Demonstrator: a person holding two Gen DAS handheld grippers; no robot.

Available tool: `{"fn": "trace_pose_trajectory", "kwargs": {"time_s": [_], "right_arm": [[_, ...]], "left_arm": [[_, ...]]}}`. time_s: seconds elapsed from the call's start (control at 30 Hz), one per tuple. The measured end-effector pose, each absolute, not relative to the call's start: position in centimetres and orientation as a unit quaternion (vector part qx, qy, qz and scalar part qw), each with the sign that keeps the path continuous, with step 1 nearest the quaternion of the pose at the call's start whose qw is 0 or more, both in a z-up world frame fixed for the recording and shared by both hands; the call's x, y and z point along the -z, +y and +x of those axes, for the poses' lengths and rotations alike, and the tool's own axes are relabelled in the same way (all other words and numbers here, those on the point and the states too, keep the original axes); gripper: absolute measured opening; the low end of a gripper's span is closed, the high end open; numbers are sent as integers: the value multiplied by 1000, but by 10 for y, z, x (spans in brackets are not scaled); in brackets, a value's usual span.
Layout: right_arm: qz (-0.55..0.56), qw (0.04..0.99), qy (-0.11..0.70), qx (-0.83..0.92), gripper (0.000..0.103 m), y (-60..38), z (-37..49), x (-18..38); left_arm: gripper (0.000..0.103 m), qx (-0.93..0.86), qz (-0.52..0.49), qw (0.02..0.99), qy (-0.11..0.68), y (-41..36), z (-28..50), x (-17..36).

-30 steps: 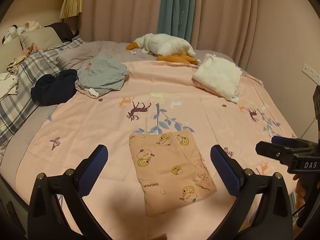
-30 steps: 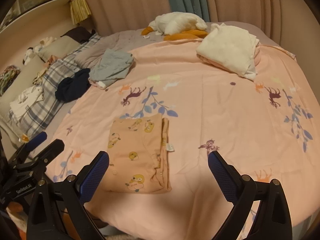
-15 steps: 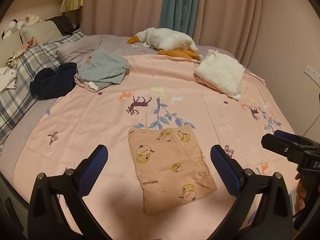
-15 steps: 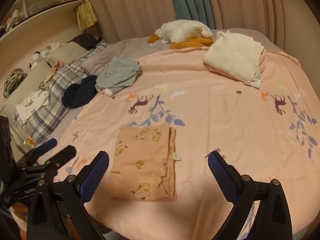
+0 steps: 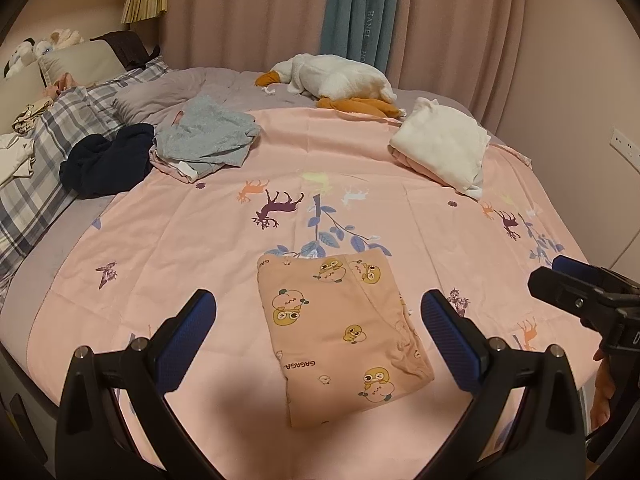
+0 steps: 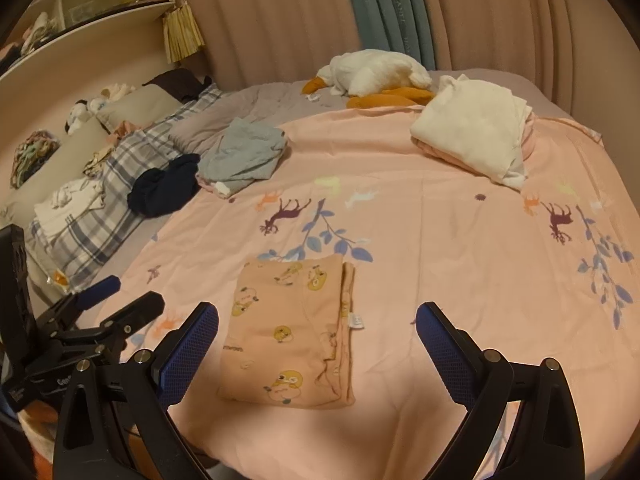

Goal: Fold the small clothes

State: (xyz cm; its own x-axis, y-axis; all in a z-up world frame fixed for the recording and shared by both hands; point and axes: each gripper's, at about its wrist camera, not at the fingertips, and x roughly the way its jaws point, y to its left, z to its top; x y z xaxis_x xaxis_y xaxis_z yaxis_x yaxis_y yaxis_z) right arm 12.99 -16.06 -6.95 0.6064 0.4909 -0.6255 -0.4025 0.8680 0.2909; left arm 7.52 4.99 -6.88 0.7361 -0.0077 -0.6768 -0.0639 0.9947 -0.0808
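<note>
Peach garment (image 5: 340, 332) folded flat into a soft rectangle on pink printed bedsheet (image 5: 200, 248).

Thin knit cotton, dotted with yellow cartoon ducks, lettering along one edge, layered hems bunched at the right side, small white label (image 6: 356, 320) poking out there. Left gripper (image 5: 320, 334) spread wide above the near edge of the bed, black frame, blue ribbed pads (image 5: 188, 332), nothing between them. Right gripper (image 6: 318, 340) likewise wide apart and holding nothing, hovering off the garment. Farther back: crumpled grey clothes (image 5: 208, 136), dark navy bundle (image 5: 106, 164), fluffy cream folded stack (image 5: 444, 148), plush white goose (image 5: 336, 80) with orange feet, checked pillow (image 5: 48, 148).
</note>
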Motion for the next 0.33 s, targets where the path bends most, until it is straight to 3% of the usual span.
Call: {"fn": "trace_pose_trajectory", "kwargs": {"time_s": [0.33], "right_arm": [[57,897,362,-247,98,-160,128,69]], "left_arm": [[103,-33,-40,938,344,47,71,70]]}}
